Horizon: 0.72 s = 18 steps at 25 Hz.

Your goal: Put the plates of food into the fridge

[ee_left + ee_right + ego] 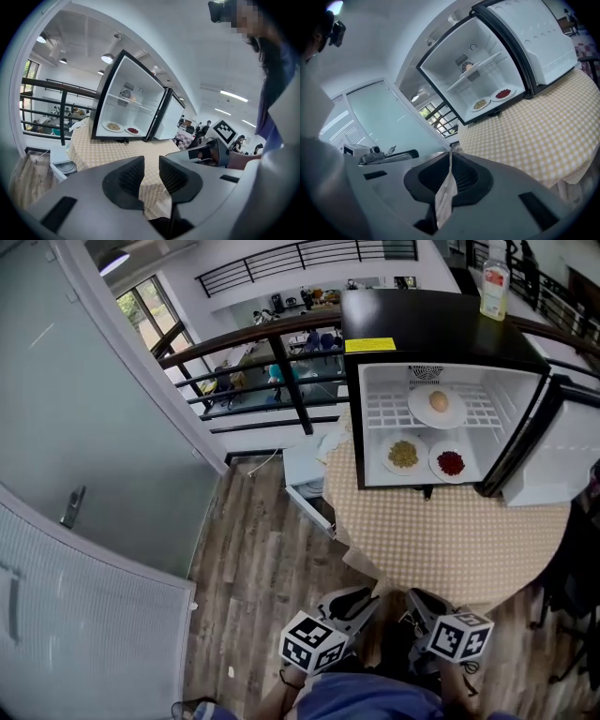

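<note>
At the far left of the head view a frosted glass door (84,427) is standing beside a wooden floor (253,549), and a dark railing (272,343) is running behind them. Low in that view the left gripper (359,601) is hovering off the near edge of the round checked surface (441,540). The right gripper (422,604) is hovering just beside it, and both are well apart from the fridge (422,329).

The head view is not showing either pair of fingers clearly; the gripper views are. In the left gripper view the fingers (131,176) are standing apart, with only checked cloth showing between them, gripping nothing. In the right gripper view the fingers (464,178) are pressing together. A thin pale sliver is showing along their seam, and I cannot tell what it is.

Farther back on the surface the black fridge is standing open. Inside, the plate with a pale round food (437,405) is sitting on the upper wire shelf. The plate of yellow-green food (403,454) and the plate of red food (450,463) are lying side by side on the fridge floor. The left gripper view is showing the two lower plates plainly but the upper one only faintly, while the right gripper view is showing all three.

At the right, the fridge door (553,446) is swinging wide, and a bottle (494,287) is standing on the fridge top.
</note>
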{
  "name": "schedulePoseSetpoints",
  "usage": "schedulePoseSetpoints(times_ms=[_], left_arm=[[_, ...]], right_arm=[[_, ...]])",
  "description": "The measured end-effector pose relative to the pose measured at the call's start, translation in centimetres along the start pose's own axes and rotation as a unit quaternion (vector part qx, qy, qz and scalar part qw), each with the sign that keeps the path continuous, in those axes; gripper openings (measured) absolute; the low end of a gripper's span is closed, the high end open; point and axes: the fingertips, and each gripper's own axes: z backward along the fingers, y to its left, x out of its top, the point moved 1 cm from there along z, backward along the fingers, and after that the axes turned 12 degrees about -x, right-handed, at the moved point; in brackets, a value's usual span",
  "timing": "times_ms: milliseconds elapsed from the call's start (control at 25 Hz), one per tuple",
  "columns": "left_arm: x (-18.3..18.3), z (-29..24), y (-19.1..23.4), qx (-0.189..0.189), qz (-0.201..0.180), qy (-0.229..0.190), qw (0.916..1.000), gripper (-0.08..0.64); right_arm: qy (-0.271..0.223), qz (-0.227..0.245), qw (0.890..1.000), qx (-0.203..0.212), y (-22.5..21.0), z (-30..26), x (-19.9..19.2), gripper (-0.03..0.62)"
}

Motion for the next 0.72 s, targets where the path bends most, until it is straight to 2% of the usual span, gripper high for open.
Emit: schedulePoseSetpoints(times_ms=[400,720], left_arm=[[-4.1,5.0,-5.2,-0.064,-0.023,0.002,0.9977,0.101],[-6.9,8.2,-8.2,-0.081,-0.037,0.0,0.996,0.101]], right_arm=[[-0.022,-0.02,0.999,-0.012,4.9,5.0,-8.0,0.029],[-0.046,-0.033,0.998,-0.033,6.4,8.9,-11.8,0.029]])
